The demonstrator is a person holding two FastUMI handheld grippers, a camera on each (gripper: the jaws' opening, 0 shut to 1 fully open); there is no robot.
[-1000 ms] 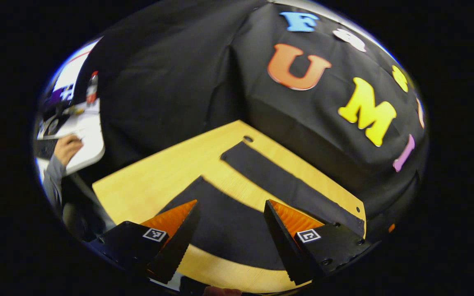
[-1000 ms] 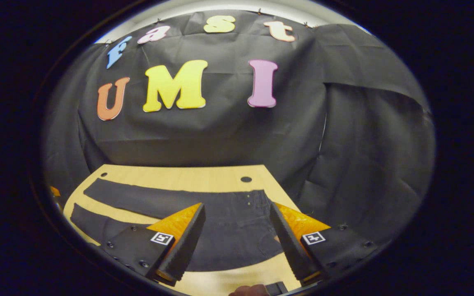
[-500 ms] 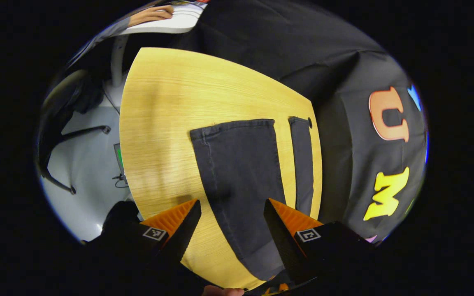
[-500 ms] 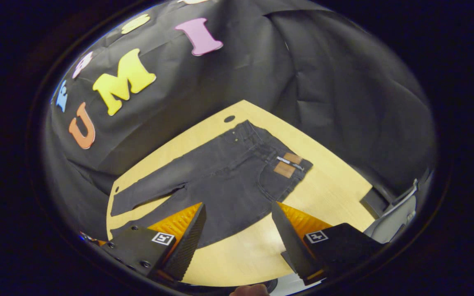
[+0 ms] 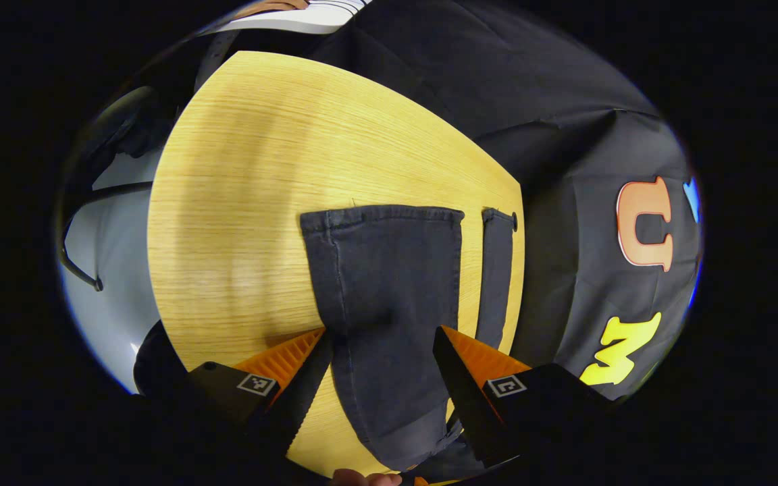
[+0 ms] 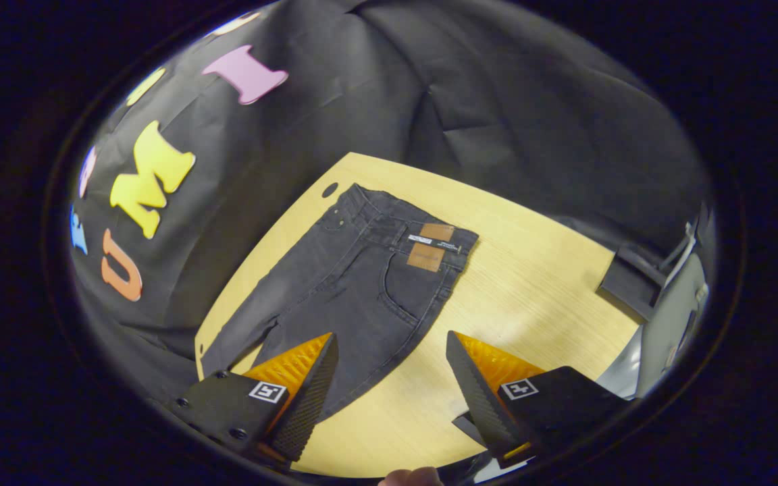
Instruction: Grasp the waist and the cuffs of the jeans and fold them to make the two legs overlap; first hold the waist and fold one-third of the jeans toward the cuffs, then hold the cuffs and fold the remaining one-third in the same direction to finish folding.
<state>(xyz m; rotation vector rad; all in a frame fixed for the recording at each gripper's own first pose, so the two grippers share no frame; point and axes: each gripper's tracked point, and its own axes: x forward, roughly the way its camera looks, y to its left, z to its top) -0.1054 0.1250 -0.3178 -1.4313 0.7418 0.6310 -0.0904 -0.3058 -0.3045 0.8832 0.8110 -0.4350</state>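
Black cloth walls close in a pale wooden tabletop [image 5: 240, 202] on two sides. Dark jeans [image 6: 362, 283] lie flat on it, spread open along the cloth-side edge, nothing resting on them.

From the right claw view, the waist [image 6: 406, 219] points to the far end of the tabletop, just short of a small hole [image 6: 329, 190] near that corner, and a brown patch [image 6: 429, 246] sits on the waistband. The legs run back toward the near end. The right claw [image 6: 392, 378] hangs above the near edge, fingers wide apart, gripping nothing; one finger overlaps a leg, the other stands over bare wood. A dark block [image 6: 625, 287] sits off the tabletop's far right corner.

From the left claw view, both cuffs [image 5: 382, 216] show: one leg broad and close, the other a narrow strip [image 5: 497, 270] along the cloth-side edge, with bare wood between. The left claw [image 5: 382, 378] is spread apart, straddling the near leg without clamping it. Beyond the cuffs lies open wood, then a white desk edge [image 5: 308, 17].
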